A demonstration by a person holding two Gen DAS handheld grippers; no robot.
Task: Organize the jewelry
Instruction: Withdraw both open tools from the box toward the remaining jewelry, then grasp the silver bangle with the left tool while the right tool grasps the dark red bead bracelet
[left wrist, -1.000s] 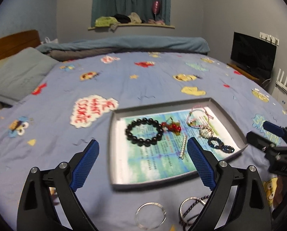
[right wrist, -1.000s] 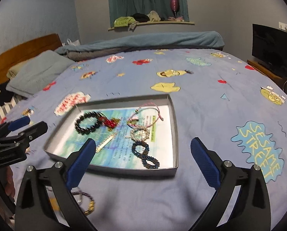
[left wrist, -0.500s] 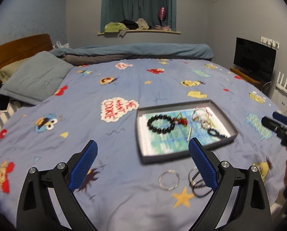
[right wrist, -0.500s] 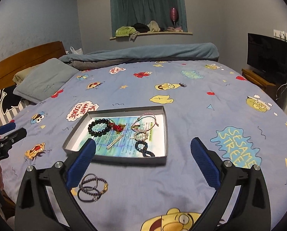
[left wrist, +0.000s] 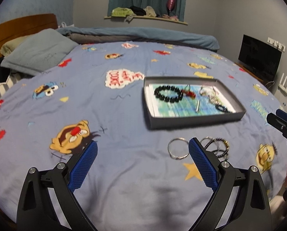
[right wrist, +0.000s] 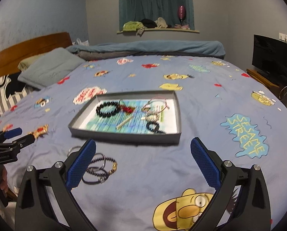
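Observation:
A grey tray (left wrist: 197, 120) (right wrist: 124, 134) lies on the blue bedspread. It holds a black bead bracelet (left wrist: 168, 94) (right wrist: 107, 109), a red charm, a silver bar and several thin bracelets. Loose jewelry lies on the bed in front of the tray: a silver bangle (left wrist: 178, 150) and a tangle of dark and gold bracelets (left wrist: 218, 147) (right wrist: 99, 166). My left gripper (left wrist: 142, 163) is open and empty, above the bed near the loose pieces. My right gripper (right wrist: 142, 162) is open and empty, in front of the tray.
Pillows (left wrist: 37, 52) and a wooden headboard (right wrist: 28, 48) are at the left, a folded duvet (right wrist: 153, 48) at the far side. A TV (right wrist: 272, 57) stands on a cabinet at the right. The bedspread carries cartoon prints.
Both grippers have pulled back and up from the tray, so it looks smaller and farther. The left view has swung left. The loose bracelets now show in both views. Both stay open.

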